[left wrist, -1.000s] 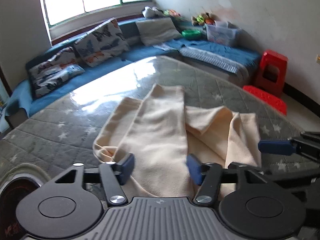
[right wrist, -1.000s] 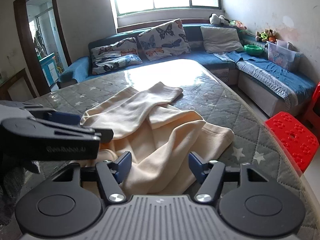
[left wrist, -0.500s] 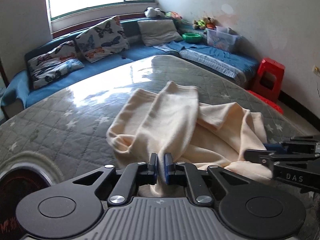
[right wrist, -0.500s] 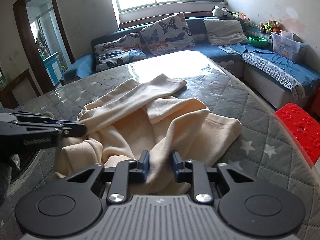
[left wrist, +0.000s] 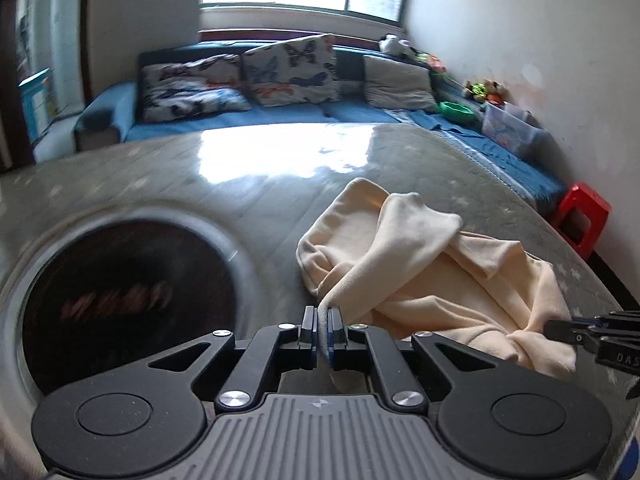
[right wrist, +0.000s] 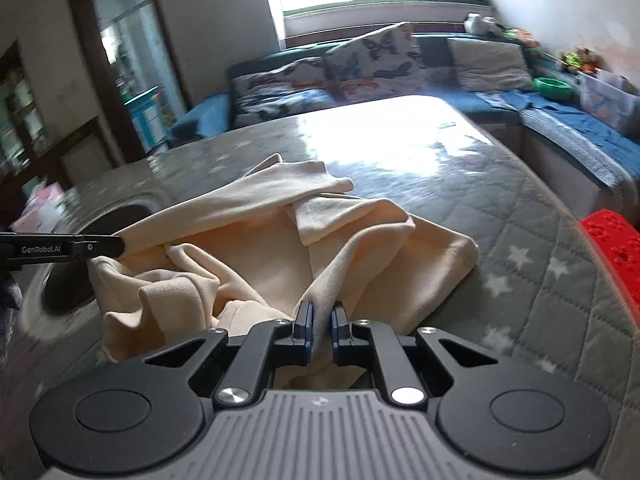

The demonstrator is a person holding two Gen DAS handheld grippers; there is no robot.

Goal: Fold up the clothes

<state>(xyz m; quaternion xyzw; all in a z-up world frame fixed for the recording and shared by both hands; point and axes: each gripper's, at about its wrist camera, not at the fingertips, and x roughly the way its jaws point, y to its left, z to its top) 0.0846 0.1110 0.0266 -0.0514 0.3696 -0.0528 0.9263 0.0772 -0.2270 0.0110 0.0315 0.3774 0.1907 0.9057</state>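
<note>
A cream-coloured garment (left wrist: 420, 264) lies crumpled on the grey quilted table cover (left wrist: 260, 208). My left gripper (left wrist: 322, 312) is shut on a thin edge of it, pulled out to the left of the heap. In the right wrist view the garment (right wrist: 260, 248) spreads ahead, and my right gripper (right wrist: 322, 308) is closing its jaws on a raised fold at the near edge, pads against the cloth. The left gripper's tip (right wrist: 116, 246) shows at the left of that view, holding a stretched corner. The right gripper's tip (left wrist: 560, 330) touches the cloth's right end.
A round dark recess with a metal rim (left wrist: 120, 280) sits in the table to the left of the garment. A blue sofa with butterfly cushions (left wrist: 288, 76) runs behind and along the right. A red stool (left wrist: 584, 216) and red plastic (right wrist: 616, 248) stand off the table's right edge.
Both grippers went from open to shut on the garment. The left one swung left with its edge, bringing the round recess into view; the cloth is drawn up between the two.
</note>
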